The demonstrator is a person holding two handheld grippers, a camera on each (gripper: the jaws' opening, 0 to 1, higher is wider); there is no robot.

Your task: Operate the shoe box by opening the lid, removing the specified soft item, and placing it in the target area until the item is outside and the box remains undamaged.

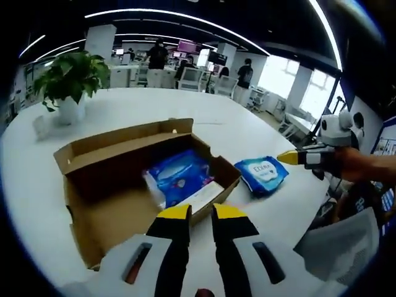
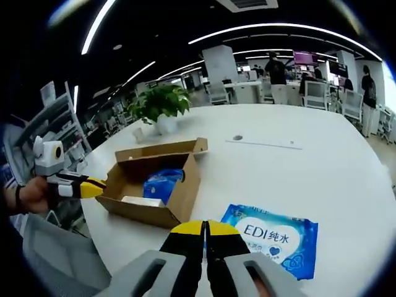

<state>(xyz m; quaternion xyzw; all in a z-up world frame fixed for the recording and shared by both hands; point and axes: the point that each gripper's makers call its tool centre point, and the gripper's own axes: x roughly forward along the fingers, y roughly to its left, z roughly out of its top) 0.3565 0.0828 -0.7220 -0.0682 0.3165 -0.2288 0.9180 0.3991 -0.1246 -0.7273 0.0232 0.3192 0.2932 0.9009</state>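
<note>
The white bench [image 1: 260, 133] spans the middle of both views, with a potted plant [image 1: 69, 80] at the upper left of the left gripper view. On it sits the brown cardboard shoe box [image 1: 105, 185], centre-left in that view, its lid [image 1: 124, 143] folded back and the inside open. A blue soft pack [image 1: 179, 176] lies in the box beside a flat white item [image 1: 204, 195]. A second blue-and-white wipes pack [image 2: 272, 238] lies flat on the bench outside the box, at the lower right of the right gripper view, just beyond the right hand-held gripper [image 2: 205, 228], whose jaws are nearly closed on nothing. The left hand-held gripper [image 1: 200, 213] hovers at the near wall of the box, its jaws a little apart and empty. Both packs look light, squashy and glossy, so likely slippery; a pinch across a sealed end or a bunched edge should hold better than the smooth face, and the thin cardboard walls probably dent easily.
</note>
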